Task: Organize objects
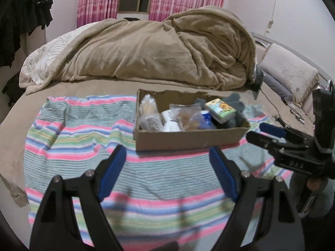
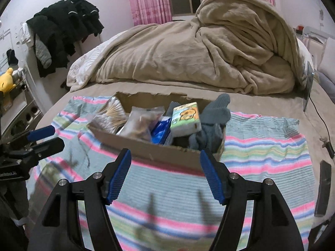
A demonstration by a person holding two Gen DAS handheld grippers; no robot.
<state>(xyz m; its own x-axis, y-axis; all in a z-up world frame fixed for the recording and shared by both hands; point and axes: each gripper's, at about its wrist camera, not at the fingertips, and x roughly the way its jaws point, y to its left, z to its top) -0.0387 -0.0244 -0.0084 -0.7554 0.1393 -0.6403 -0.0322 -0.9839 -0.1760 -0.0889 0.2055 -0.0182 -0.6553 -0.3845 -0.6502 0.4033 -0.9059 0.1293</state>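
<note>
Right wrist view: my right gripper (image 2: 165, 173) and left gripper (image 1: 167, 167) both gape wide, holding nothing. The cardboard box (image 2: 167, 154) on the striped towel (image 2: 272, 146) already holds everything I can see, so I judge little remains.

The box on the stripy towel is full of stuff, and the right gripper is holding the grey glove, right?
Not quite. The right gripper is open and holds nothing, as the right wrist view shows. The grey glove lies in the box on the stripy towel, with the other stuff.
</note>
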